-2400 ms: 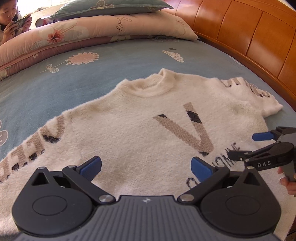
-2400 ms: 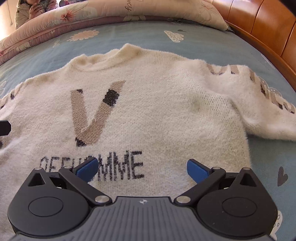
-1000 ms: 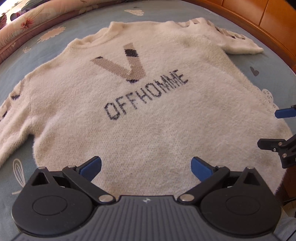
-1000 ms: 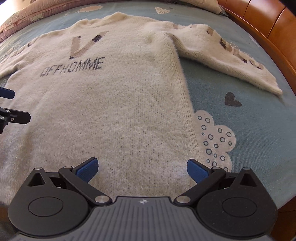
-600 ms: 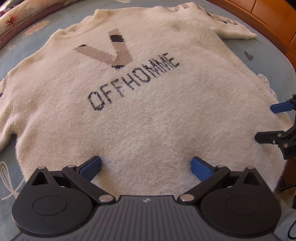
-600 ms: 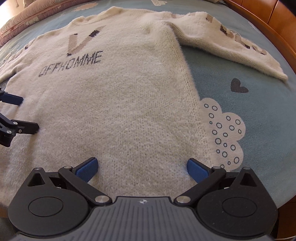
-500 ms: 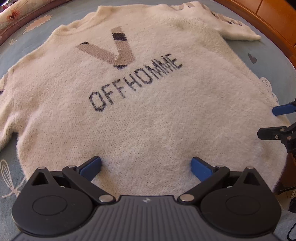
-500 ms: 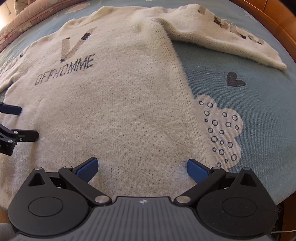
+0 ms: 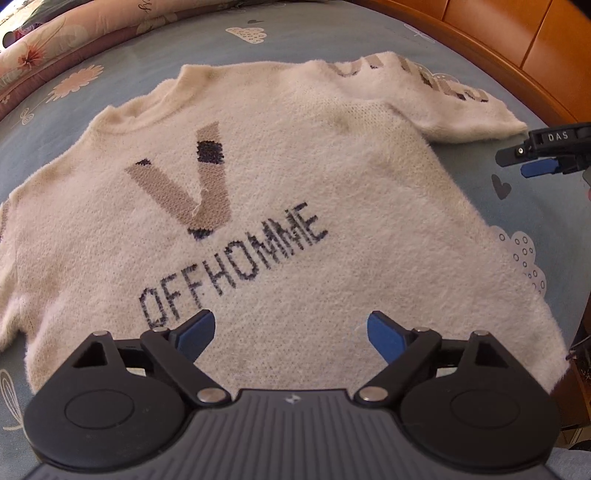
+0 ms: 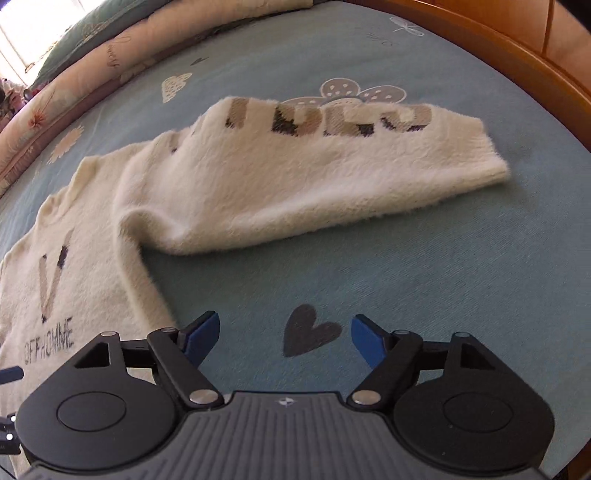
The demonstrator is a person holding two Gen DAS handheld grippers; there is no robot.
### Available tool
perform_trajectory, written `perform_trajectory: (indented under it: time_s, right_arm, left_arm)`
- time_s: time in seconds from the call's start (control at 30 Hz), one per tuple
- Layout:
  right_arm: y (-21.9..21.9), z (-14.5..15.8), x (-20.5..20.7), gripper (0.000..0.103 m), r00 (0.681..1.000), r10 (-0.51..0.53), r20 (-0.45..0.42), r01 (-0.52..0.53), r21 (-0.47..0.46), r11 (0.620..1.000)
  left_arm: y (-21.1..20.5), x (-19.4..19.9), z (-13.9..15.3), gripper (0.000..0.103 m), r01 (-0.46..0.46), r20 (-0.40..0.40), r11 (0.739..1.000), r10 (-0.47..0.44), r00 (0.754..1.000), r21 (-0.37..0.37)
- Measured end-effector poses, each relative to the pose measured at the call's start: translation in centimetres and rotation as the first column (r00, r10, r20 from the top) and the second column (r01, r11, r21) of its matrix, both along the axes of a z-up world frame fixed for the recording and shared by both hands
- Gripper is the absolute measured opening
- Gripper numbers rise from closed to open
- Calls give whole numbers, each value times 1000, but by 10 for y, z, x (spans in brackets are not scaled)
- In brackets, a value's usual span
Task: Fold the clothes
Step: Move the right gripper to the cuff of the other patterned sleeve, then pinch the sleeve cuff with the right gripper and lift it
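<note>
Lying face up on the bed's blue patterned sheet (image 9: 122, 70) is a fluffy cream sweater (image 9: 295, 192), its collar toward the pillows (image 9: 70, 33) at the far edge and its hem at the near edge. A beige and dark "V" sits on the chest, with the word "OFFHOMME" in dark letters below it. One sleeve (image 10: 332, 166) stretches out flat toward the wooden bed frame (image 10: 517, 48) on the right edge, with beige and dark lettering along its upper side and the cuff lying on bare sheet.

The left gripper (image 9: 288, 334) hangs over the lower front of the sweater, just under the printed word; its blue pads (image 9: 195, 332) are spread but drawing together, with the knit below them and nothing pinched. The right gripper (image 10: 282, 338) hangs over bare sheet beside the sweater's side seam, near the sleeve, above a dark heart print (image 10: 310, 334). Its jaws are likewise apart and closing, with no cloth between them. From the left wrist view the right gripper shows at the right edge, beyond the sleeve's cuff, clear of the sweater. A fingertip of the hand holding it shows just below it, otherwise cut off by the frame.
</note>
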State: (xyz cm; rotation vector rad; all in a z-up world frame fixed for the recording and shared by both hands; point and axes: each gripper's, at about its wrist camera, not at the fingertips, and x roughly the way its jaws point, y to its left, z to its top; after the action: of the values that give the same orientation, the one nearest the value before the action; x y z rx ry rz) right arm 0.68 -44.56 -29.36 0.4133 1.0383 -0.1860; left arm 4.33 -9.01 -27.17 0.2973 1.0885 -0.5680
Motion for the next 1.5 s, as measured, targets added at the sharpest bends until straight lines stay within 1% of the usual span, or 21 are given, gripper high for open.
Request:
perform_trajectory:
  time_s: [0.07, 0.17, 0.27, 0.43, 0.53, 0.57, 0.7, 0.73, 0.77, 0.8, 0.83, 0.9, 0.93, 0.97, 1.07, 1.2, 1.33, 1.37, 1.43, 1.47, 1.5]
  right_arm:
    - [-30, -4, 14, 78, 999, -43, 7, 43, -11, 999]
    - [-72, -9, 29, 78, 994, -110, 16, 110, 13, 994]
    - [-103, -16, 39, 78, 985, -169, 11, 169, 41, 985]
    - [-136, -27, 44, 78, 966, -258, 33, 250, 146, 957]
    - [-148, -26, 44, 78, 950, -305, 62, 291, 166, 942]
    - [-154, -27, 43, 78, 944, -323, 69, 307, 179, 935]
    - [-180, -36, 37, 77, 897, -430, 103, 380, 314, 870]
    - [-185, -37, 35, 76, 889, -444, 113, 387, 334, 860]
    - [-187, -39, 34, 70, 884, -452, 118, 391, 343, 854]
    - [-190, -40, 34, 58, 879, -461, 120, 399, 341, 851]
    - [-191, -42, 33, 50, 877, -466, 117, 407, 334, 850]
    - [-195, -44, 31, 14, 870, -481, 109, 426, 326, 844]
    - [-197, -45, 29, 11, 865, -490, 107, 433, 332, 838]
    - [-199, -45, 27, 11, 863, -493, 113, 433, 340, 835]
    - [-199, -35, 29, 11, 874, -462, 151, 406, 296, 864]
    - [-204, -15, 37, 10, 883, -425, 199, 376, 243, 894]
    - [-217, 4, 47, 10, 882, -403, 243, 367, 180, 913]
    - [-220, 8, 50, 10, 884, -394, 252, 365, 157, 918]
    - [-224, 13, 55, 10, 888, -372, 271, 365, 79, 928]
    - [-226, 13, 60, 10, 895, -368, 252, 371, 37, 928]
    - [-229, 12, 65, 13, 902, -364, 231, 376, -6, 927]
  left_arm:
    - [-12, 0, 0, 89, -2, -7, 1000, 2, 1000, 0]
    - [-32, 1, -1, 89, -6, -11, 1000, 6, 1000, -4]
    - [-52, 6, 1, 89, -6, 10, 1000, 6, 1000, -17]
    - [-81, 27, 4, 89, 3, 42, 999, -1, 999, -39]
    - [-97, 37, 5, 89, 19, 57, 999, -17, 998, -41]
    - [-102, 39, 5, 89, 27, 62, 999, -24, 998, -42]
    - [-116, 41, 3, 90, 49, 62, 998, -46, 997, -33]
    - [-118, 41, 2, 90, 53, 59, 998, -51, 997, -32]
    - [-120, 41, 1, 90, 57, 55, 998, -55, 997, -31]
    - [-122, 41, 0, 90, 60, 51, 998, -59, 997, -30]
    - [-124, 42, -1, 90, 65, 49, 997, -64, 997, -29]
    - [-129, 41, -1, 90, 76, 49, 997, -75, 996, -25]
    - [-130, 41, -2, 90, 81, 49, 996, -79, 996, -24]
    - [-131, 41, -1, 90, 85, 49, 996, -84, 995, -24]
    - [-134, 42, 1, 90, 95, 47, 995, -93, 995, -23]
    - [-137, 45, 5, 90, 102, 45, 994, -101, 994, -25]
    - [-138, 45, 13, 90, 111, 59, 993, -109, 992, -33]
    - [-138, 46, 15, 90, 113, 60, 993, -110, 992, -36]
    - [-138, 46, 17, 90, 115, 60, 993, -112, 992, -37]
    - [-138, 47, 18, 90, 113, 58, 993, -111, 992, -36]
    - [-137, 48, 18, 90, 107, 56, 994, -105, 993, -39]
